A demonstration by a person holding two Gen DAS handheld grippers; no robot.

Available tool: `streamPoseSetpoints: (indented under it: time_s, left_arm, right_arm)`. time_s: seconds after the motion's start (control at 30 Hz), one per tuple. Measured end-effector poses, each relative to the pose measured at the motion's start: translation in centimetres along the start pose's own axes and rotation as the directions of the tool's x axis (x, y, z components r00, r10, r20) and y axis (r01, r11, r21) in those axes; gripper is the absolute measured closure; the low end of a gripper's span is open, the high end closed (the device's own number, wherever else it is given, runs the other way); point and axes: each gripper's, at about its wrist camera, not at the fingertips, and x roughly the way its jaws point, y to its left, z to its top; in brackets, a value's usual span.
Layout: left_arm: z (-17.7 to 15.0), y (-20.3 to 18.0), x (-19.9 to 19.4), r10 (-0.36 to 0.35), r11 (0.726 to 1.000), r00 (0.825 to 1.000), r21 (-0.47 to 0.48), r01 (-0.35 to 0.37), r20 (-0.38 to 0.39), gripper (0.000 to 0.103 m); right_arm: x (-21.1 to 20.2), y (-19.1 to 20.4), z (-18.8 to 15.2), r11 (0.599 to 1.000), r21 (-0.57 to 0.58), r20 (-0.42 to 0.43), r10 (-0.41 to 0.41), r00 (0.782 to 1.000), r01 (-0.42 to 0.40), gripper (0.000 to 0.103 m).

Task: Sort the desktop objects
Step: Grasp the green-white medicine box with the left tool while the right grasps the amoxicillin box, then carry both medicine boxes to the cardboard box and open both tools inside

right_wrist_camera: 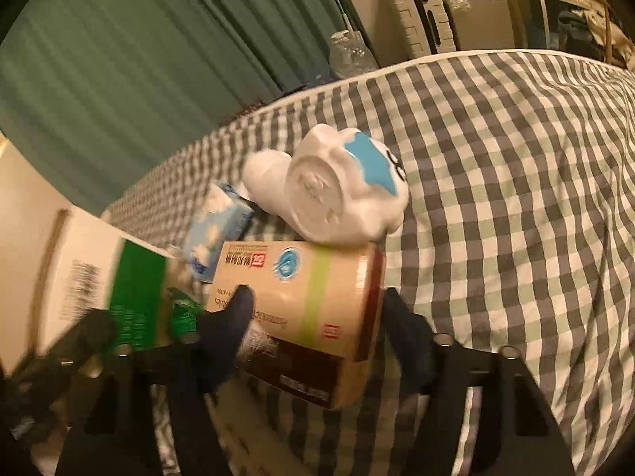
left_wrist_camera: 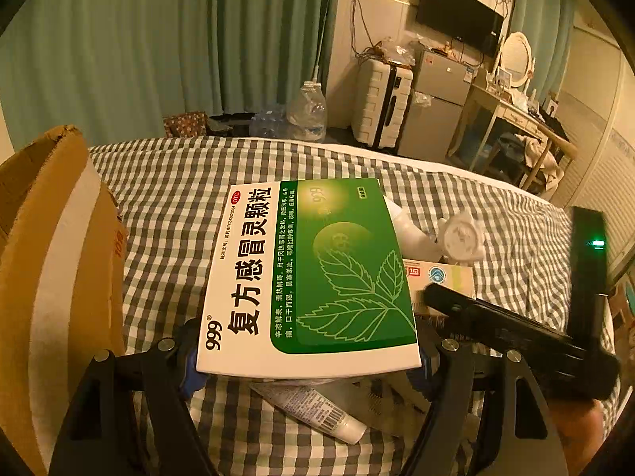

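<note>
Left claw (left_wrist_camera: 309, 357): clamped across the near end of the green-and-white medicine box (left_wrist_camera: 309, 273), one pad on each long side; the box is held flat above the checked bedspread (left_wrist_camera: 166, 206), clear of the tube (left_wrist_camera: 313, 408) lying beneath it.

Right claw (right_wrist_camera: 317, 317): half closed around the beige medicine box (right_wrist_camera: 301, 309); the left finger (right_wrist_camera: 234, 317) lies against the box's printed face, while a gap shows between the right finger (right_wrist_camera: 408, 337) and the box's dark end. The pads do not look firmly seated yet.

Where the task's things lie: both boxes are on or just above the bed, near its middle; a white figure with a blue patch (right_wrist_camera: 341, 190) touches the beige box's far edge, and a small blue-and-white pack (right_wrist_camera: 216, 230) sits just beside them.

Doing the step well: the right claw should likely square itself on the beige box's narrow sides before closing fully, then lift straight up so the figure is not dragged along. The left box should stay level on its way to the cardboard box (left_wrist_camera: 51, 258).

Left view only: the cardboard box at the bed's left, the tube, and the right claw's body reaching in.

Right view only: the figure's blue patch, the blue-and-white pack, and the finger gap at the beige box.
</note>
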Motion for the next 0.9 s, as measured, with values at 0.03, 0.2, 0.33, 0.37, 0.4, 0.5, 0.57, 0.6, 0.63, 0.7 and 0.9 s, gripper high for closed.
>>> streamPoseSetpoints:
  time_s: [0.03, 0.2, 0.33, 0.37, 0.4, 0.5, 0.57, 0.6, 0.63, 0.7, 0.9]
  left_arm:
    - [-0.1, 0.0, 0.1, 0.003, 1.0, 1.0, 0.002, -0.003, -0.002, 0.024]
    - [-0.2, 0.5, 0.7, 0.016, 1.0, 1.0, -0.008, -0.017, -0.014, 0.023]
    - [-1.0, 2.3, 1.3, 0.012, 0.998, 0.999, -0.06, -0.015, -0.047, 0.023]
    - [-1.1, 2.5, 1.2, 0.01, 0.998, 0.999, -0.064, -0.013, -0.047, 0.023]
    - [-1.2, 2.8, 1.0, 0.011, 0.998, 0.999, -0.064, -0.014, -0.044, 0.024]
    - [-1.3, 3.2, 0.6, 0.006, 0.998, 0.999, -0.057, -0.009, -0.052, 0.026]
    - [-1.2, 3.5, -0.4, -0.003, 0.998, 0.999, -0.068, 0.0, -0.044, 0.026]
    - [-0.7, 3.2, -0.8, -0.008, 0.997, 0.999, -0.074, 0.005, -0.037, 0.026]
    - [-0.5, 3.2, -1.4, -0.016, 0.997, 0.999, -0.078, 0.014, -0.028, 0.026]
    - [-0.2, 3.1, -2.8, -0.027, 0.997, 1.0, -0.073, 0.026, -0.007, 0.026]
    - [-0.9, 2.4, -7.1, -0.056, 0.997, 0.998, -0.054, 0.058, 0.028, 0.026]
  right_arm:
    - [-0.4, 0.2, -0.2, 1.0, -0.005, 0.004, 0.004, 1.0, -0.004, 0.05]
    - [-3.9, 3.1, -1.3, 0.986, -0.065, 0.048, 0.154, 0.987, -0.151, 0.063]
    - [-2.9, 4.4, -2.0, 0.98, -0.056, 0.013, 0.191, 0.982, -0.19, 0.068]
    - [-2.2, 4.7, -2.2, 0.986, -0.066, 0.005, 0.157, 0.988, -0.156, 0.073]
    - [-1.6, 4.9, -2.4, 0.989, -0.057, -0.005, 0.135, 0.991, -0.136, 0.073]
    - [-2.6, 5.1, -2.6, 0.993, -0.043, 0.025, 0.112, 0.993, -0.111, 0.074]
    - [-4.1, 5.7, -3.0, 0.995, -0.088, 0.059, 0.049, 0.997, -0.044, 0.074]
    - [-4.1, 6.4, -3.2, 0.994, -0.113, 0.071, 0.02, 0.997, -0.012, 0.074]
    - [-4.9, 6.6, -3.0, 0.991, -0.132, 0.089, -0.01, 0.996, 0.022, 0.074]
    - [-6.5, 6.8, -2.6, 0.987, -0.152, 0.113, -0.034, 0.993, 0.051, 0.074]
    - [-10.6, 9.0, -5.1, 0.969, -0.191, 0.148, -0.129, 0.981, 0.157, 0.074]
